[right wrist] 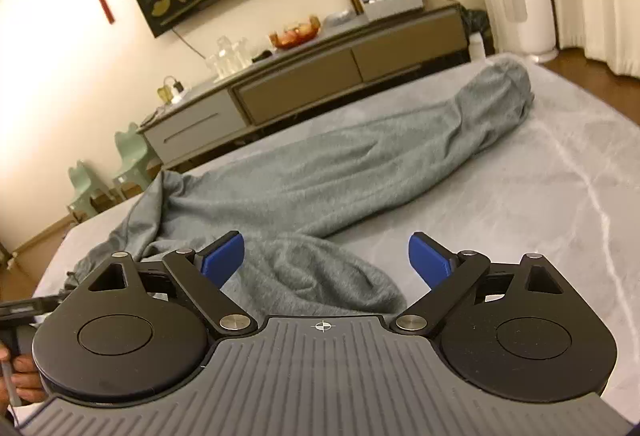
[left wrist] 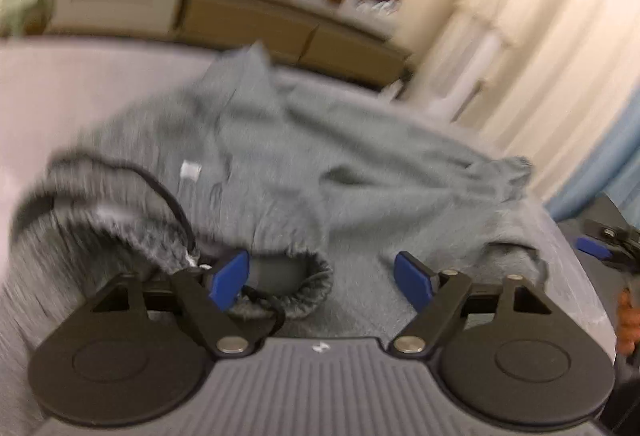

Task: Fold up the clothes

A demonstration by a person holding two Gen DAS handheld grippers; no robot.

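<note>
Nearest the left wrist camera is the left gripper, its jaws standing wide with nothing clamped between the blue pads; the gathered waistband of the grey sweatpants lies on the bed just under and between them. This view is smeared by motion, so the fabric's folds, a small white label and a dark drawstring near the waistband are only roughly readable, and whether the left pad touches the cloth I cannot tell. At the right edge a piece of the right gripper and part of a hand are cut off by the frame.

The right wrist camera is sharp. The right gripper also has its jaws wide apart and empty, poised over a bunched part of the sweatpants. One leg stretches away across the bed toward the far right corner, its cuffed end near the bed's far edge; the other part lies crumpled toward the left edge, partly hidden behind the gripper body. A hand at the lower left is mostly out of frame.

The sheet to the right of the leg is bare and smooth. Beyond the foot of the bed stands a long low cabinet against the wall.
</note>
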